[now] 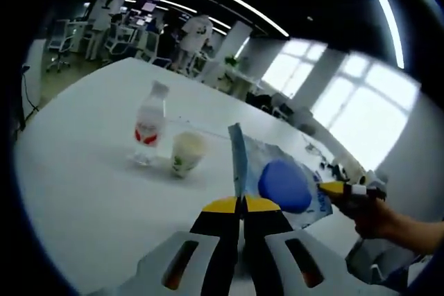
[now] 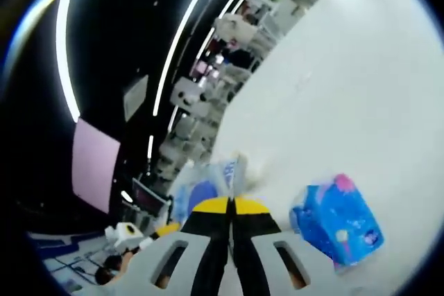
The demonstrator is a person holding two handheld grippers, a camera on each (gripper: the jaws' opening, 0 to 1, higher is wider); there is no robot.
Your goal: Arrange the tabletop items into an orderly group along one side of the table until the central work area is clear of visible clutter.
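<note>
Blue-printed bag (image 1: 277, 171) pinched edge-on by both grippers, left (image 1: 243, 204) and right (image 2: 230, 205), jaws pressed together; bottle (image 1: 149, 132) and cup (image 1: 186, 153) standing beyond bag.

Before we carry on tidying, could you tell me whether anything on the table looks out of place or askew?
The blue-printed bag is off the table, pinched at opposite edges by both grippers. The water bottle and cup stand upright, nothing spilled.

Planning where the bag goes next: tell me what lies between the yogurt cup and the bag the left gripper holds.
Bare white table. In the left gripper view the cup stands beside the water bottle, and nothing sits between it and the bag pinched by the left gripper.
</note>
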